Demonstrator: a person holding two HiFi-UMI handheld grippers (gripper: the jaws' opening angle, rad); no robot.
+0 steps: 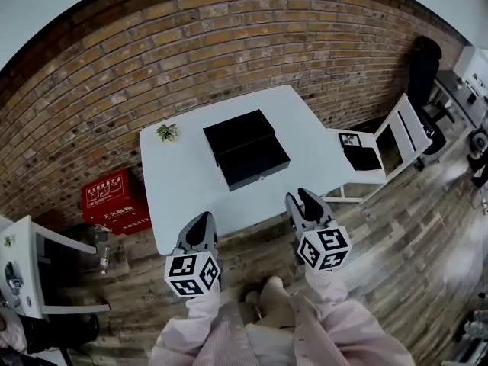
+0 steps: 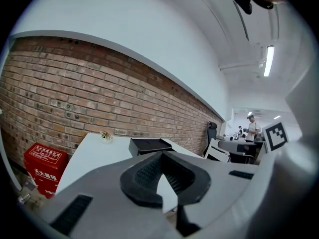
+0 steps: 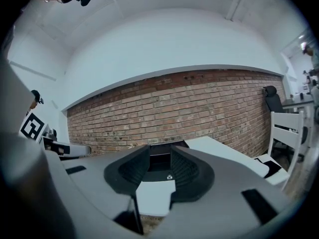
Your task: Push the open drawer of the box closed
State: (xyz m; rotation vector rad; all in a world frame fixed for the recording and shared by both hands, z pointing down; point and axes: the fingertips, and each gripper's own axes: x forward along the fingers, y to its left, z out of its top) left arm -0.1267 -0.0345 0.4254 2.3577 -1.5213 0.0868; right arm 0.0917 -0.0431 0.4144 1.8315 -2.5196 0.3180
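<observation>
A black box [image 1: 239, 132] lies on the white table [image 1: 179, 189]. Its drawer [image 1: 254, 162] is pulled out toward me, a small knob on its front. Both grippers hover over the wooden floor, short of the table's near edge. My left gripper [image 1: 200, 231] is shut and holds nothing; in its own view the left gripper [image 2: 160, 156] points at the table with the box [image 2: 149, 145] ahead. The right gripper [image 1: 305, 203] is slightly open and empty. Seen from the right gripper [image 3: 160, 156], the drawer [image 3: 160, 167] lies straight ahead between the pads.
A small potted plant [image 1: 167, 133] stands at the table's far left. A red crate [image 1: 116, 199] sits on the floor to the left, near another white table [image 1: 30, 265]. A white chair [image 1: 396, 139] stands at the right. The brick wall [image 1: 229, 44] runs behind.
</observation>
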